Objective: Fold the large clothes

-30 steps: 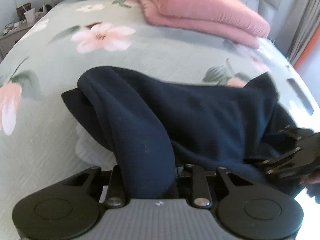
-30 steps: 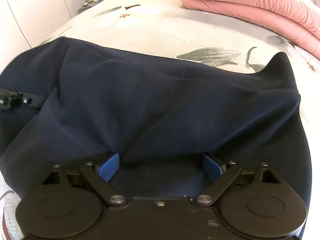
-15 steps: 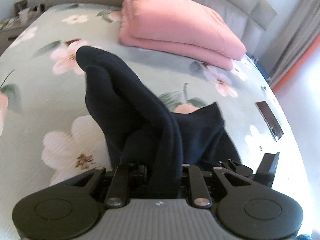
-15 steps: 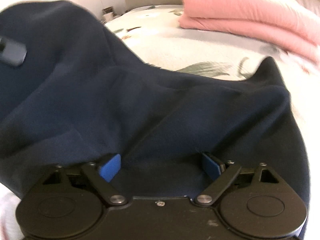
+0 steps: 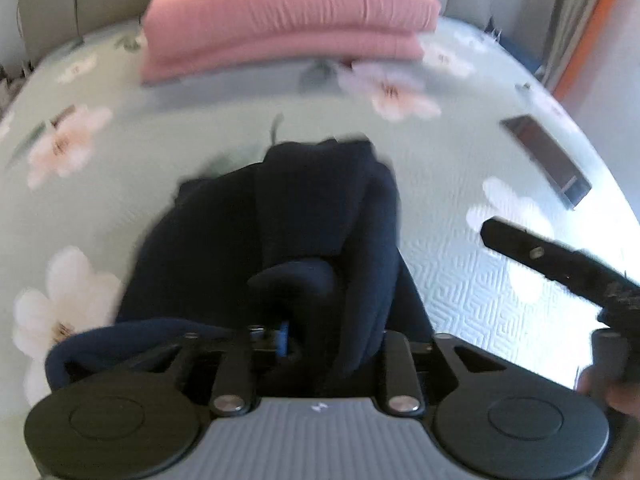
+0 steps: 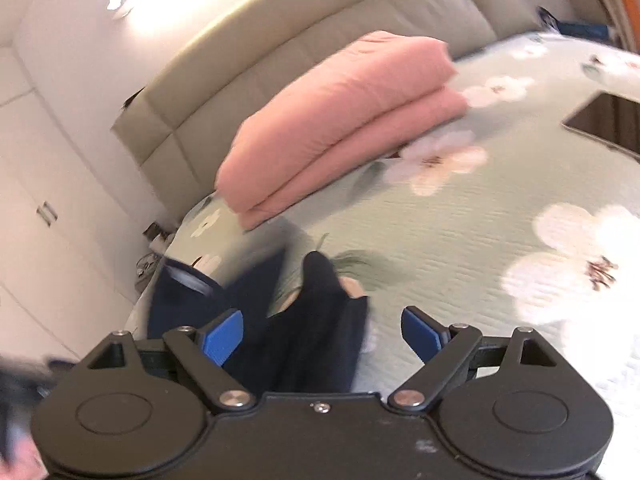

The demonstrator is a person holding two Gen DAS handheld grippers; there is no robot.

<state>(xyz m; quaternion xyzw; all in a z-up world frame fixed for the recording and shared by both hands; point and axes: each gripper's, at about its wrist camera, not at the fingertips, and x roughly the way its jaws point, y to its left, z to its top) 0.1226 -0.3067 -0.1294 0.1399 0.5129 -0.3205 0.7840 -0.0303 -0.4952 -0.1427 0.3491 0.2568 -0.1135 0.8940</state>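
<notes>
A dark navy garment (image 5: 288, 232) hangs bunched above the floral bedspread (image 5: 460, 280). My left gripper (image 5: 316, 344) is shut on a thick fold of it, and the cloth hides the fingertips. In the right wrist view the garment (image 6: 316, 320) hangs in front of and below the jaws. My right gripper (image 6: 322, 330) is open, its blue pads (image 6: 222, 334) wide apart and not clamping the cloth. The right gripper also shows at the right edge of the left wrist view (image 5: 560, 268).
A folded pink duvet (image 5: 280, 12) lies at the head of the bed against the beige headboard (image 6: 320, 32). A dark tablet or phone (image 5: 548, 158) lies on the bedspread at the right. White wardrobes (image 6: 48, 160) stand to the left.
My left gripper has lifted the garment higher, so it hangs in a narrow bunch. My right gripper has let the cloth go and swung up and away; its pads now show bare.
</notes>
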